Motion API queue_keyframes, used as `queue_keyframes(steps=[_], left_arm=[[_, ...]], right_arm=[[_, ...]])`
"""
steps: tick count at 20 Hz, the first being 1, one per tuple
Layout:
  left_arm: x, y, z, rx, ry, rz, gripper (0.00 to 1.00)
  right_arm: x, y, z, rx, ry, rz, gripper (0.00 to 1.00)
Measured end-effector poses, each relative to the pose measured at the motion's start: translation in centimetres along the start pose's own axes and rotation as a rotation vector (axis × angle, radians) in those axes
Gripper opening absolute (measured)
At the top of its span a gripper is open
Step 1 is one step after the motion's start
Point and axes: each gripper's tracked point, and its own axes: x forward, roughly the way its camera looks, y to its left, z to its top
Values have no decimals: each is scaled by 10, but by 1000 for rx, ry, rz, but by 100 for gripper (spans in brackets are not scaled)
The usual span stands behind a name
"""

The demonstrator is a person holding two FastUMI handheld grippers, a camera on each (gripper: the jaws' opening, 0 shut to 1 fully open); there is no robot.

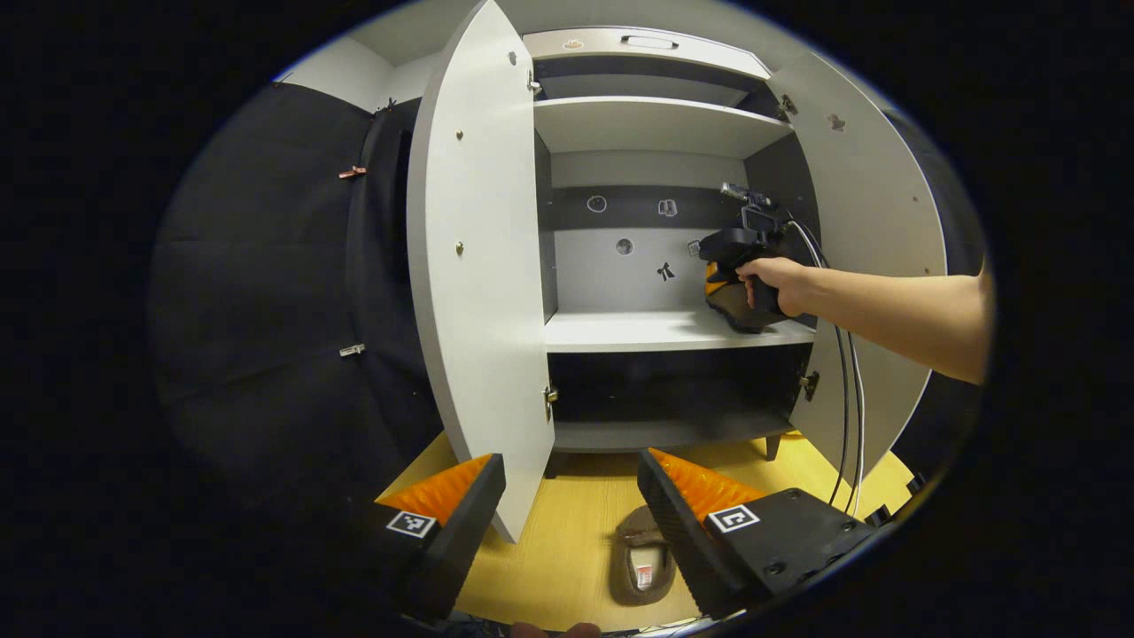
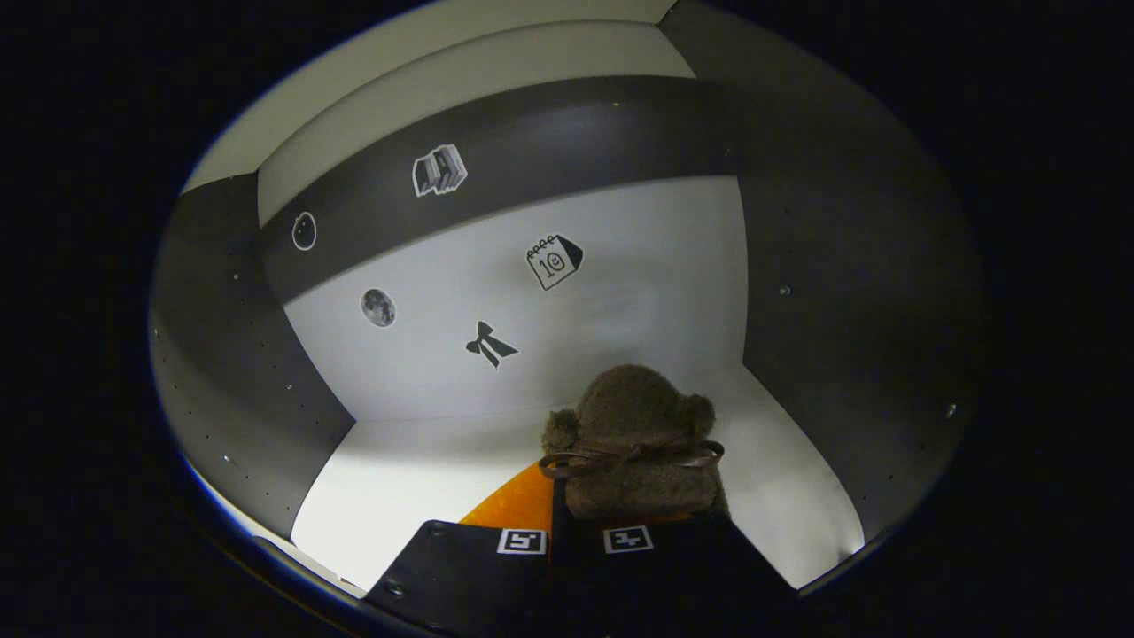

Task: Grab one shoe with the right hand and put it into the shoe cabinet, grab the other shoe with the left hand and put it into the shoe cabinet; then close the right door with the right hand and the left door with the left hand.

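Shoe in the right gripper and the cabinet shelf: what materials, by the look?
Shoe: brown fuzzy fabric, likely plush or fleece, matte nap, with a thin shinier ribbon bow. Cabinet shelf: smooth pale-grey board, probably laminated particleboard; flat, slight sheen, no visible grain.

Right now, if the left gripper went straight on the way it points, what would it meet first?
Probably the open left door of the shoe cabinet: its lower edge sits between the open left gripper fingers. Depth is unclear; the slipper lies lower, on the floor.

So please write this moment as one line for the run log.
phase: first shoe going in | right tool: shut on shoe over middle shelf | left tool: open, above second shoe on floor | doors: both open
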Motion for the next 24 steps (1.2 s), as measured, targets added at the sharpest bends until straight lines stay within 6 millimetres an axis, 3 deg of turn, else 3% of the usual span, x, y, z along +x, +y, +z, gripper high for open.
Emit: queue_keyframes(steps=[1, 7, 10, 11, 13, 14, 15, 20, 24], left_arm=[[0, 1, 0, 1, 5, 5, 96], [-3, 0, 9, 5, -11, 13, 95], [-4, -4, 14, 10, -21, 7, 96], [-5, -6, 15, 11, -24, 3, 96], [-5, -9, 13, 12, -25, -8, 96], [-4, -9, 12, 11, -21, -12, 96], [-4, -10, 9, 9, -16, -14, 95], [-3, -19, -12, 14, 14, -60, 96], [5, -28, -64, 46, 127, -106, 96]], right_arm=[[0, 0, -1, -1, 4, -3, 9], [-9, 4, -6, 57, 55, -6, 19], [-29, 15, -5, 52, 62, 18, 41], [-37, 19, -4, 36, 62, 29, 60], [-53, 24, -9, -1, 69, 42, 75], [-61, 25, -9, -9, 60, 45, 75], [-69, 26, -6, -11, 40, 50, 92], [-120, 29, 4, -62, -41, 108, 98], [-191, 44, 22, -83, -152, 168, 98]])
